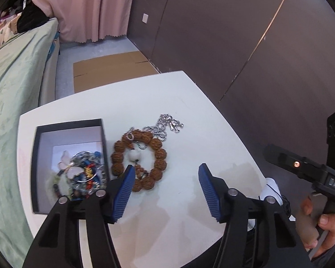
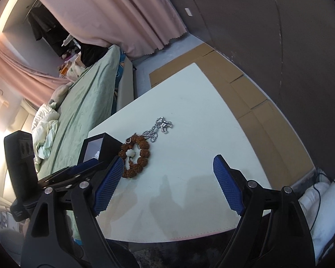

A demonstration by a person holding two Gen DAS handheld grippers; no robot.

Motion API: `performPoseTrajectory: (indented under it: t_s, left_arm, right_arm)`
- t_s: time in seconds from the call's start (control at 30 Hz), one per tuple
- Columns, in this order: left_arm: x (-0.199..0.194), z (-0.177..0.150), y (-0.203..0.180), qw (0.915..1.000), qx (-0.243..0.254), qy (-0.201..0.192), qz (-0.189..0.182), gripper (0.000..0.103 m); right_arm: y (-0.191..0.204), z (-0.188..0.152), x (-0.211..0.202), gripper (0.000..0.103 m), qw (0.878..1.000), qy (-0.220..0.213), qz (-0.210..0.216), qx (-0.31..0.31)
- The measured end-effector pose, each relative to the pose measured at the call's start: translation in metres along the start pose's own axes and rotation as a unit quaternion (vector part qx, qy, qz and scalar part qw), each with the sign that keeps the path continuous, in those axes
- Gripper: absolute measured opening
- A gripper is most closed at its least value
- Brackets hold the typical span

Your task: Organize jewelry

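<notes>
A brown bead bracelet (image 1: 140,157) with one white bead lies on the white table (image 1: 189,111), and a silver ball chain (image 1: 165,126) rests partly across its far side. Left of them stands a black box (image 1: 41,167) holding several colourful pieces of jewelry (image 1: 82,174). My left gripper (image 1: 166,176) hangs open above the table, nothing between its blue pads, its left fingertip over the bracelet's near edge. In the right wrist view the bracelet (image 2: 136,156), chain (image 2: 160,127) and box (image 2: 107,145) lie ahead-left of my open, empty right gripper (image 2: 168,167).
A bed with a green sheet (image 1: 13,84) runs along the table's left. Flattened cardboard (image 1: 109,71) lies on the floor beyond the table, dark wall panels (image 1: 234,33) stand to the right, pink curtains (image 1: 89,6) hang behind. A hand (image 1: 321,230) holds the other gripper's handle at right.
</notes>
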State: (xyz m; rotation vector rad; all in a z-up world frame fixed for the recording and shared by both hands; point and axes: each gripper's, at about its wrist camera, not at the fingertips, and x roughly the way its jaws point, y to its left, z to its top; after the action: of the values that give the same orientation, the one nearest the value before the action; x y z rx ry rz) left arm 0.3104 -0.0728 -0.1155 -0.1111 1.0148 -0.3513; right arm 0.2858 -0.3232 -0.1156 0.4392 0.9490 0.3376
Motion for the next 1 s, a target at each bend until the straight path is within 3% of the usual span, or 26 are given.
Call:
performPoseTrajectory:
  t_s: [0.23, 0.7, 0.73, 0.83, 1.0]
  left_arm:
    - [0.034, 0.005, -0.011, 0.9994, 0.016, 0.027, 0.018, 0.043]
    - [0.097, 0.007, -0.009, 0.9926, 0.026, 0.086, 0.082, 0.03]
    - [0.097, 0.007, -0.01, 0.9921, 0.032, 0.081, 0.09, 0.021]
    - [0.096, 0.01, -0.004, 0.9926, 0.022, 0.084, 0.084, 0.017]
    - [0.069, 0.017, -0.005, 0.9953, 0.028, 0.055, 0.074, 0.017]
  right_arm:
    - [-0.014, 0.003, -0.005, 0.082, 1.0, 0.005, 0.003, 0.015]
    - [-0.017, 0.006, -0.003, 0.082, 1.0, 0.012, -0.004, 0.017]
    - [-0.016, 0.006, -0.002, 0.082, 1.0, 0.012, -0.005, 0.016]
    - [-0.013, 0.005, 0.001, 0.082, 1.0, 0.014, -0.008, 0.016]
    - [-0.01, 0.006, 0.009, 0.082, 1.0, 0.02, -0.006, 0.02]
